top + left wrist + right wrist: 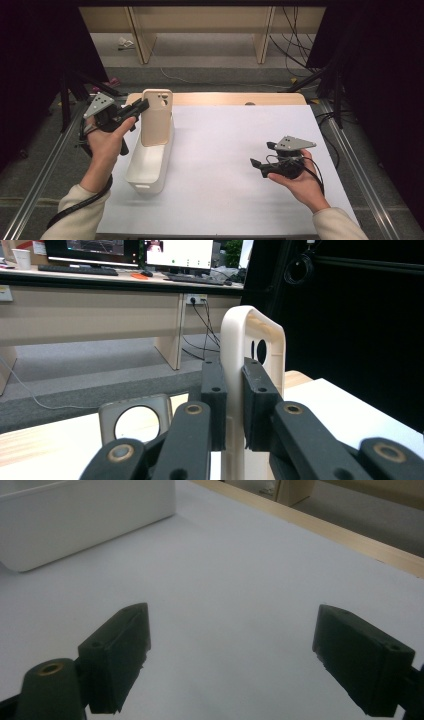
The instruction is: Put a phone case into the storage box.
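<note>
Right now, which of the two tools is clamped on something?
The left tool: its jaws pinch the beige phone case upright over the white bin; the right tool gapes empty.

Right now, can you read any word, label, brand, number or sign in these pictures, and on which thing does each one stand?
No text can be read.
Monitors on the far desk: screen content too small and blurred.
Orange label beside the paper cup: blurred.
Phone case in the left gripper: no print seen.
White bin: plain.
Right gripper: no markings.
</note>
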Motion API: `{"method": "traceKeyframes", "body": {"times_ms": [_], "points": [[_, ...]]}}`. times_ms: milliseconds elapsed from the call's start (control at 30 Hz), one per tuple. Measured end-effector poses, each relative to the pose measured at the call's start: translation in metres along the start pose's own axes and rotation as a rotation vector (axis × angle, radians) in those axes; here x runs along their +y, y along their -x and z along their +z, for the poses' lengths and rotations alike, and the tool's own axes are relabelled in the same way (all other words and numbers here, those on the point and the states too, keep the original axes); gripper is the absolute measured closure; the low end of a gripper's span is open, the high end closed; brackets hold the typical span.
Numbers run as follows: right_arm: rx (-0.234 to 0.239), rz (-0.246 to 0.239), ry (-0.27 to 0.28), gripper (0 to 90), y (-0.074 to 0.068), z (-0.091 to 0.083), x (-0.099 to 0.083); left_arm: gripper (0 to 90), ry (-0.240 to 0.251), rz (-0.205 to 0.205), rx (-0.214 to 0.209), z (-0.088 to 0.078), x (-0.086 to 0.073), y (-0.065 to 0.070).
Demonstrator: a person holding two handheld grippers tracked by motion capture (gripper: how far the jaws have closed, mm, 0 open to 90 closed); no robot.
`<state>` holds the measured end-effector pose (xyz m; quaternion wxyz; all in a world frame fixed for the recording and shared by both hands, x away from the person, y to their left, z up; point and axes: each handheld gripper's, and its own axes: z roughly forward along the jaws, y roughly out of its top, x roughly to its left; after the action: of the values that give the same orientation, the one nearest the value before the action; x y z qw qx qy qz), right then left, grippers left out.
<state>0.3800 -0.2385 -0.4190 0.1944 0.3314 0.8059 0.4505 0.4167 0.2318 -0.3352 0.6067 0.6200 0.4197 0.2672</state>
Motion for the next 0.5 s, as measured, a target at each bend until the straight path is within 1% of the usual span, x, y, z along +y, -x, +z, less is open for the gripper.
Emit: {"method": "traceKeyframes", "body": {"times_ms": [333, 433, 500], "points": [[0.003, 0.006, 0.003, 16.2, 0.0004, 0.0000, -0.0002, 81.7, 0.000, -0.003, 0.011, -0.0006, -0.0007, -0.0051], [0.003, 0.006, 0.001, 16.2, 0.0004, 0.0001, -0.0004, 81.8, 0.008, -0.021, 0.014, -0.0010, -0.0010, -0.0069], [0.004, 0.006, 0.001, 16.2, 0.0004, 0.0002, -0.0004, 81.7, 0.006, -0.013, 0.021, -0.0014, -0.0010, -0.0082]]}}
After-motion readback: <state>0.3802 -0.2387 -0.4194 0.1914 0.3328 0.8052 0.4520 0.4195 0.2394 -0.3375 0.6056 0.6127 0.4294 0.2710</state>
